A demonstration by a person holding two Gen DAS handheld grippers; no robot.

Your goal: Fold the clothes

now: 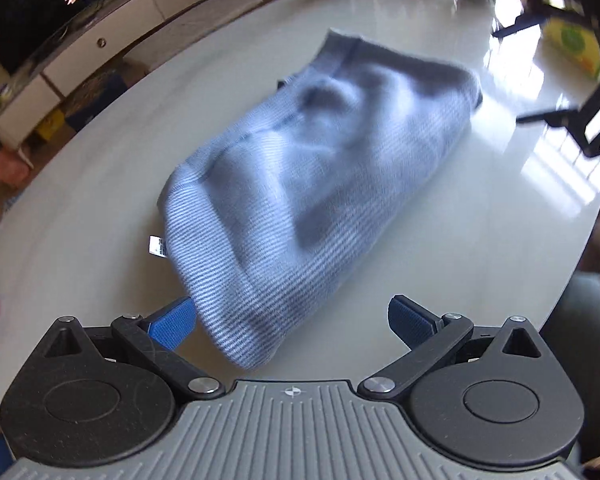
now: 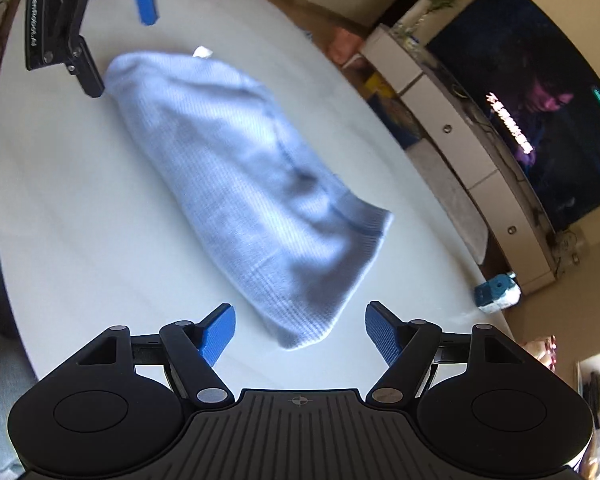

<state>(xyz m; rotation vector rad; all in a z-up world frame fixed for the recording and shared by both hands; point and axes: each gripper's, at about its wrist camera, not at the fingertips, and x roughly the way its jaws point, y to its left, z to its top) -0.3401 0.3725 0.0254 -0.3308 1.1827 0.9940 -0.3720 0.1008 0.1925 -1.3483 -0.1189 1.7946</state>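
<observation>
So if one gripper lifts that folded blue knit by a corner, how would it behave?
The folded blue knit looks soft and rumpled, so it would probably droop and unfold if lifted by one corner. The white table is glossy, so a push would likely slide it, bunching the layers. It probably weighs little.

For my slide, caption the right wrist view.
Open right gripper above a folded light-blue ribbed knit garment on a white table.

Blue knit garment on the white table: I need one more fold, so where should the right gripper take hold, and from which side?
Probably the ribbed hem corner of the blue knit garment. It lies flat and thin at the edge, clear of the bulkier folded middle. Bring the right gripper, jaws open and empty, in low over the white table from that open end.
</observation>
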